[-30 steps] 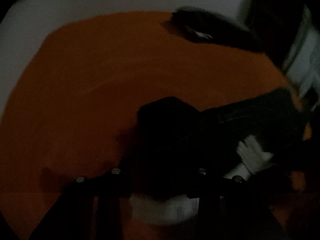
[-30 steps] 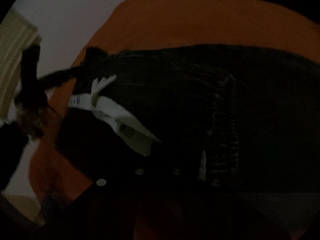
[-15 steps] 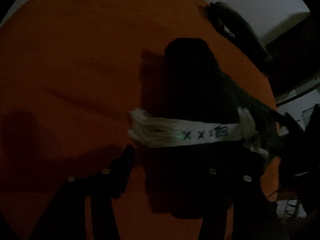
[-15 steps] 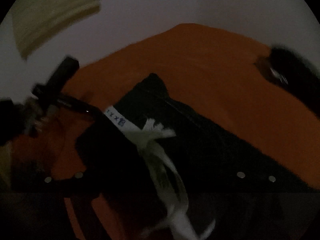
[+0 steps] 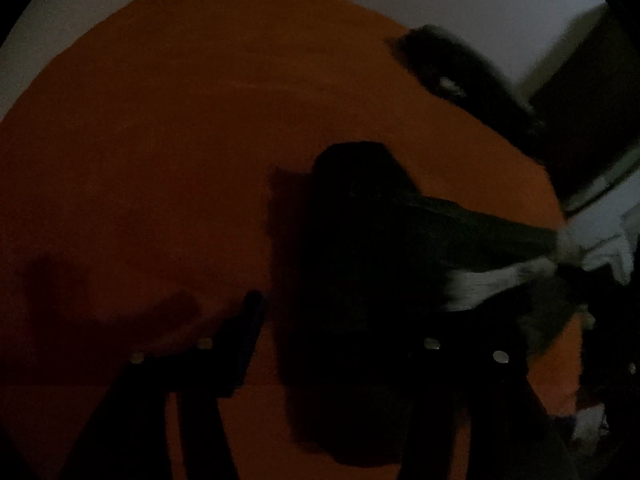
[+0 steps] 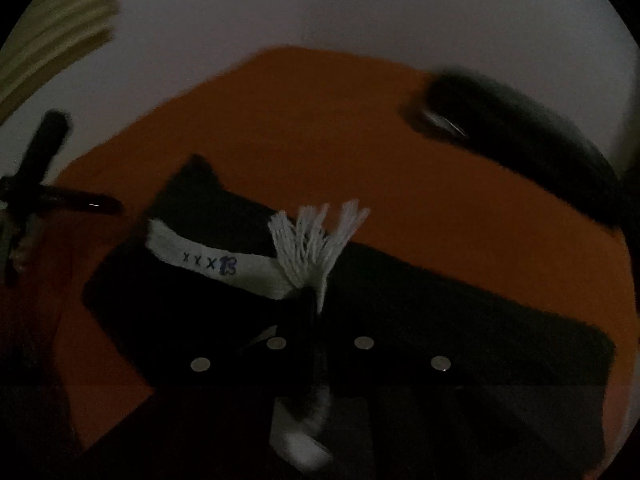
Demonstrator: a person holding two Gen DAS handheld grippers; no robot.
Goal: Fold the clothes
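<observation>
On the dim orange tabletop lies the dark folded garment, its white fringed tag strip pinched by the closed right gripper, seemingly steadying it, while the left gripper gapes empty.

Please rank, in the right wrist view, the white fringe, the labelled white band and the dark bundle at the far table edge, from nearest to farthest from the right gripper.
1. White fringe, directly ahead of the right gripper.
2. Labelled white band, ahead-left.
3. Dark bundle, far right, at the orange table edge.
</observation>
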